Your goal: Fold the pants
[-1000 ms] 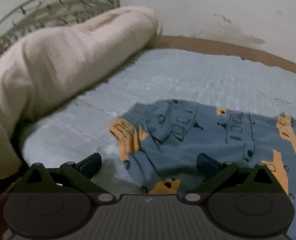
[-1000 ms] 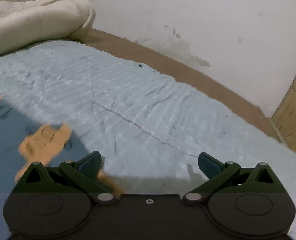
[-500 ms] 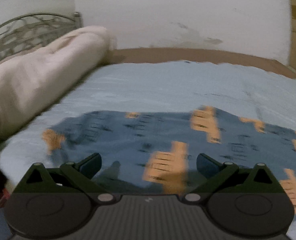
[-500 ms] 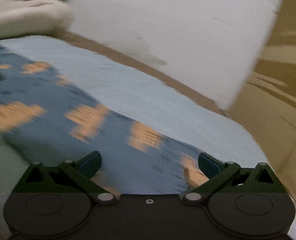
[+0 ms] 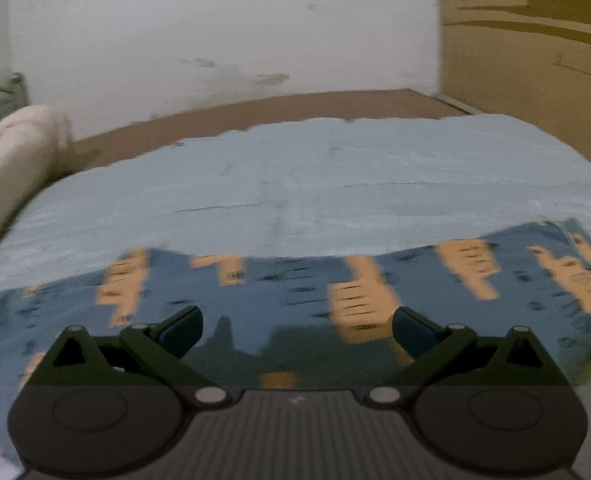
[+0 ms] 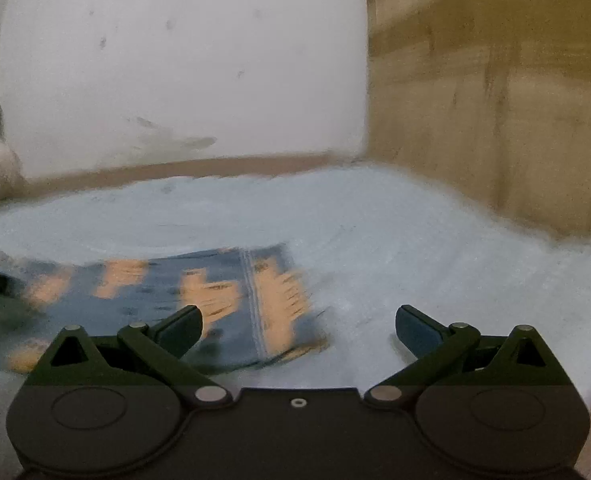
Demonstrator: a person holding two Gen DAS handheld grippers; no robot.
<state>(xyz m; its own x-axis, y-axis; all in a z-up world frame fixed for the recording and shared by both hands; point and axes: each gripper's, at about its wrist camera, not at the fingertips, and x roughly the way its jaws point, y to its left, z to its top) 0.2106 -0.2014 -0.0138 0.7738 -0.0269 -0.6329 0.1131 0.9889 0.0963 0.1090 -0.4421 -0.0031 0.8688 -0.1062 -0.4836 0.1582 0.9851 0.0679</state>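
The pants (image 5: 279,292) are blue with orange vehicle prints and lie flat across the light blue bedsheet (image 5: 335,184). My left gripper (image 5: 297,326) is open and empty, hovering low over the middle of the pants. In the right wrist view the hemmed end of the pants (image 6: 223,300) lies just ahead and to the left. My right gripper (image 6: 298,326) is open and empty, over that end's right edge and the bare sheet (image 6: 415,240). Both views are blurred by motion.
A rolled cream blanket (image 5: 11,152) lies at the far left of the bed. A white wall (image 5: 223,40) runs behind the bed, with a brown bed edge (image 5: 295,108) below it. A wooden cabinet (image 6: 495,100) stands at the right.
Both grippers have swung to the right along the bed. The blanket has slid out to the left of both views and the cabinet has come in at the right. Both stay open.
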